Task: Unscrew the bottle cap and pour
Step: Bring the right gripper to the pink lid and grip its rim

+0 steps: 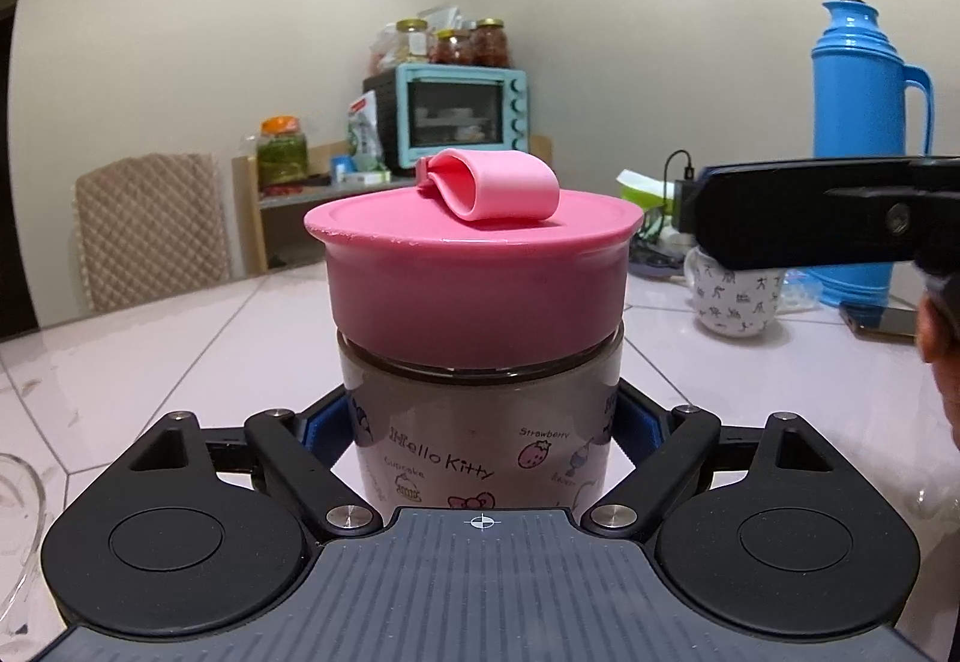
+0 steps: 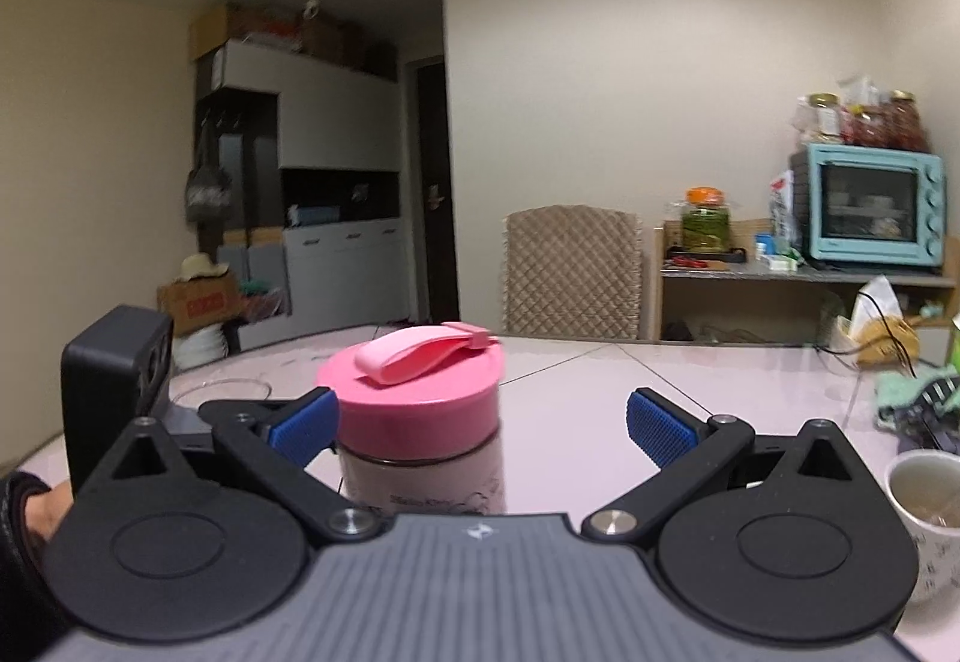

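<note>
Behind bottle (image 1: 480,422), left gripper (image 1: 480,425) pads half-hidden

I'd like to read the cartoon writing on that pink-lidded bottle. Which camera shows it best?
The left wrist view: the bottle fills the middle, its Hello Kitty lettering and strawberry sharp, with the left gripper clamped on its body. The right wrist view shows mostly the pink cap; the print below is faint and half hidden.
</note>
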`<state>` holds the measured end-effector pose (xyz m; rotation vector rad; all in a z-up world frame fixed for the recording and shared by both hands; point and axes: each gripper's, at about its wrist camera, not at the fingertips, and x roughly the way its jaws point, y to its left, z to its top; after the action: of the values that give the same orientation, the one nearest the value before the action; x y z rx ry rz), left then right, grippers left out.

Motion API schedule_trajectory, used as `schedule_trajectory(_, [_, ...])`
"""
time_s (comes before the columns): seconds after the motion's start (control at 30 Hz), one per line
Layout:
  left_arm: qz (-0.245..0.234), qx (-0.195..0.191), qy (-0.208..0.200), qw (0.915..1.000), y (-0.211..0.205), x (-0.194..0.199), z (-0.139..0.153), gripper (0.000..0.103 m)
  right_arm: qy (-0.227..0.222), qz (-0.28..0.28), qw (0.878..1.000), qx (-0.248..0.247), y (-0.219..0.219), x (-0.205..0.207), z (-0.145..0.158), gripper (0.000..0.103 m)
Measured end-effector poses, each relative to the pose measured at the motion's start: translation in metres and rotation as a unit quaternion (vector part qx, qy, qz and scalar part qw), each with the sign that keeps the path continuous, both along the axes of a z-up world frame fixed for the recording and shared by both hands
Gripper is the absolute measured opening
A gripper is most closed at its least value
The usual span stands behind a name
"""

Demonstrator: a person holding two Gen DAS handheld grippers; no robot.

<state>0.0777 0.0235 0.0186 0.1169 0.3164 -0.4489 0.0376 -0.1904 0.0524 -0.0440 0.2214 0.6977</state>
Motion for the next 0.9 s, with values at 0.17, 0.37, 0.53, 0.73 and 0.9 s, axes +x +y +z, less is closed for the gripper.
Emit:
schedule_trajectory(0.17, [-0.017, -0.003, 0.000, 0.9999, 0.002, 0.003, 0.002, 0.090, 0.012, 0.025, 0.999, -0.022, 0.022, 0.010, -0.001, 0.103])
schedule_trajectory(0.37, [-0.019, -0.006, 0.000, 0.9998, 0.003, 0.003, 0.002, 0.090, 0.029, 0.026, 0.999, -0.028, 0.040, 0.018, -0.005, 0.103])
schedule_trajectory(0.53, [-0.019, -0.004, -0.005, 0.9998, 0.005, 0.003, -0.002, 0.090, 0.031, 0.024, 0.999, -0.026, 0.049, 0.018, -0.009, 0.103])
schedule_trajectory(0.73, [-0.019, -0.002, -0.004, 0.9998, 0.004, 0.003, -0.004, 0.090, 0.035, 0.015, 0.999, -0.025, 0.053, 0.020, -0.009, 0.098])
schedule_trajectory(0.9, [-0.020, -0.001, -0.002, 0.9998, 0.006, 0.004, -0.004, 0.090, 0.037, 0.016, 0.999, -0.028, 0.054, 0.024, -0.009, 0.086])
